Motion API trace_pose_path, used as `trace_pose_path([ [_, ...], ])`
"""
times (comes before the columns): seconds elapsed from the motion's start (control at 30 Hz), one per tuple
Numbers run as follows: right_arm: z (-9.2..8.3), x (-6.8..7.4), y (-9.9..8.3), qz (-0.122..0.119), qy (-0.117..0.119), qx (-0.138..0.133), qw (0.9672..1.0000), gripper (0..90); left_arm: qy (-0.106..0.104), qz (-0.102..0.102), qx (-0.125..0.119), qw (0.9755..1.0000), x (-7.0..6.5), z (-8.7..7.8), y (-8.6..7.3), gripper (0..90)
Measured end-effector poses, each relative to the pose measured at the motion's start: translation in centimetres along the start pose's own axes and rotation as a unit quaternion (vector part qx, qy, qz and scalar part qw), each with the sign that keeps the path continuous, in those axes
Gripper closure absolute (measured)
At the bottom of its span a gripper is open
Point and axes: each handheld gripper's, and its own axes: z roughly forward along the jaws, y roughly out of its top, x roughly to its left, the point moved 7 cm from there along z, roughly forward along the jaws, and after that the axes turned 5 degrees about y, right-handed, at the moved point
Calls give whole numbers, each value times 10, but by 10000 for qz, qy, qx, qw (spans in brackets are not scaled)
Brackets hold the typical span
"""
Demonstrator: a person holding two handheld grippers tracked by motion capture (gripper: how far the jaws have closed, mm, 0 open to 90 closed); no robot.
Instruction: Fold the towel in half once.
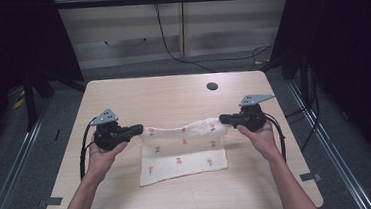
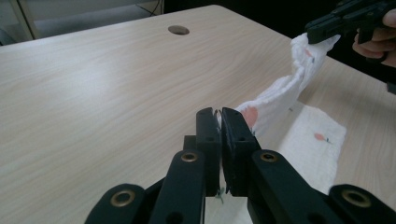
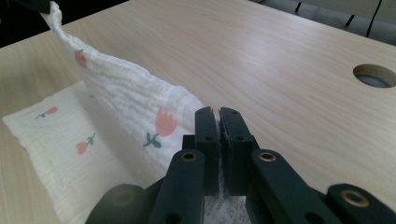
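A white cloth (image 1: 182, 155) printed with small red flowers lies on the light wooden table (image 1: 173, 95), its near part flat and its far edge lifted. My left gripper (image 1: 139, 129) is shut on the cloth's far left corner and my right gripper (image 1: 223, 119) is shut on the far right corner. The raised edge sags a little between them. In the left gripper view the jaws (image 2: 220, 122) pinch the cloth (image 2: 280, 98), and the other gripper (image 2: 345, 18) holds the opposite corner. In the right gripper view the jaws (image 3: 218, 122) clamp the cloth (image 3: 126, 98).
A round cable hole (image 1: 212, 86) sits in the table's far right part. Bare tabletop stretches beyond the cloth and to both sides. Dark curtains flank the table, with a cabinet (image 1: 177, 25) and cables behind it.
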Motion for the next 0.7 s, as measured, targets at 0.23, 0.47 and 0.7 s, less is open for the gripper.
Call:
trace_pose_path([
  [0.23,-7,12,-19,74,117,-31,9999,864,-68,-129,79,9999,-5,-1,-21,866],
  [0.47,-10,28,-38,99,284,-2,9995,859,-120,-170,152,9997,-13,-7,-39,866],
  [0.7,-8,37,-60,183,358,158,9991,850,-150,-73,448,9989,-21,-6,-60,864],
])
